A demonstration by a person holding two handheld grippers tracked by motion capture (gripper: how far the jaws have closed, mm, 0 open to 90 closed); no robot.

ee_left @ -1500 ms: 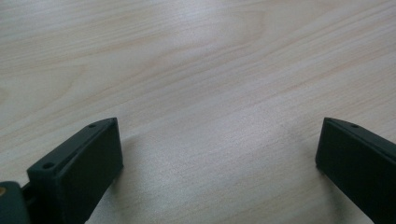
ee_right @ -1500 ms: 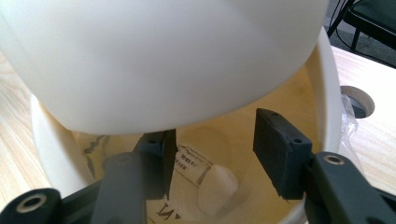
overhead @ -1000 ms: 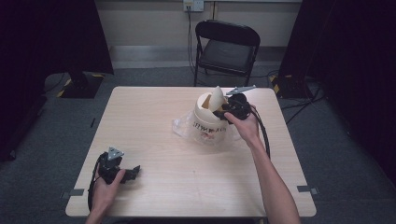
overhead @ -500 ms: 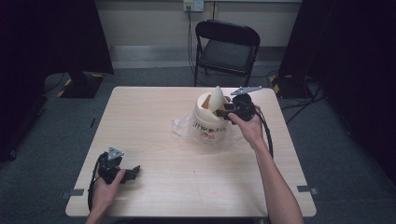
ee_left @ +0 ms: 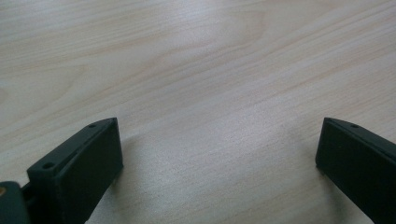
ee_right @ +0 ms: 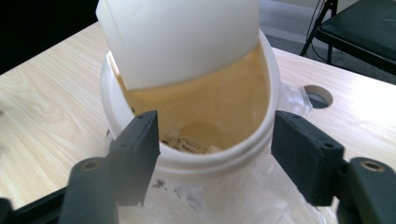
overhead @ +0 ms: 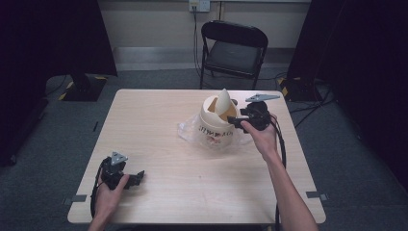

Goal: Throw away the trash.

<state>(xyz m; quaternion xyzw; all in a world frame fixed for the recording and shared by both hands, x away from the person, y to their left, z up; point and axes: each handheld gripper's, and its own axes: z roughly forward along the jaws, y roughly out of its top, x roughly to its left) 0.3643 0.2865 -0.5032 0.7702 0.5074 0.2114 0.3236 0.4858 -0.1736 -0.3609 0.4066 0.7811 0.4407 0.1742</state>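
Right tool (overhead: 234,120) sits at the near-right rim of the white tub (overhead: 216,129), which stands upright right of centre on the surface (overhead: 159,125), toward its far side. In the right gripper view the jaws straddle the tub's rim (ee_right: 205,161) with gaps on both sides, apart and not pressing, nothing gripped; they have just been opening. One jaw overlaps the rim edge in that view, contact unclear.

Tub lies directly ahead of the right tool, mouth up, long axis vertical. A cream lid or flap (overhead: 223,102) leans tilted in the mouth at the far side, sticking up above the rim; in the right gripper view it covers the far part of the opening (ee_right: 182,42). Bits of paper or label seem to lie at the tub's bottom, hard to tell. Clear plastic bag (overhead: 188,131) is crumpled under and around the tub's base, spreading left and toward the right hand.

Left tool (overhead: 137,177) rests near the front left corner, well apart from the tub, jaws wide apart over bare wood (ee_left: 210,93), holding nothing. Right hand is clearly the nearer one.

Likely obstacles: the tilted lid blocks reach from above at the far side; loose plastic could snag. A chair (overhead: 233,48) stands beyond the far edge, out of the way.
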